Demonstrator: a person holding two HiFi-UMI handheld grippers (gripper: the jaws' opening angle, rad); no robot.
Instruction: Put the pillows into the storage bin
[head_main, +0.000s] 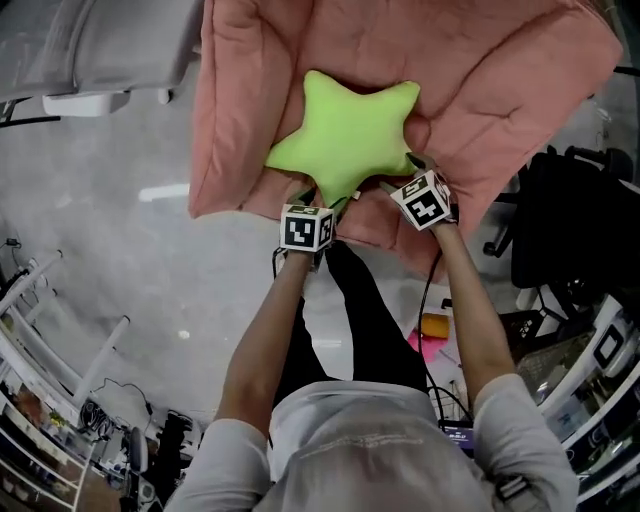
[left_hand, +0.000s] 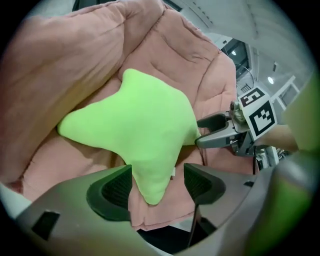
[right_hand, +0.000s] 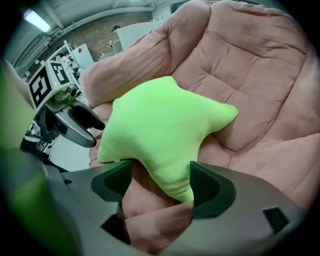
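A lime-green star pillow lies on a big pink quilted cushion. My left gripper is at the star's lower point. In the left gripper view that point hangs between the jaws of the left gripper; it brushes the left pad and a gap shows at the right pad. My right gripper is at the star's right-hand point. In the right gripper view the pillow fills the span between both pads of the right gripper. No storage bin is in view.
The pink cushion folds up around the star on the left and back. A black office chair stands at the right, and a white frame at the upper left. Racks and cables line the lower left.
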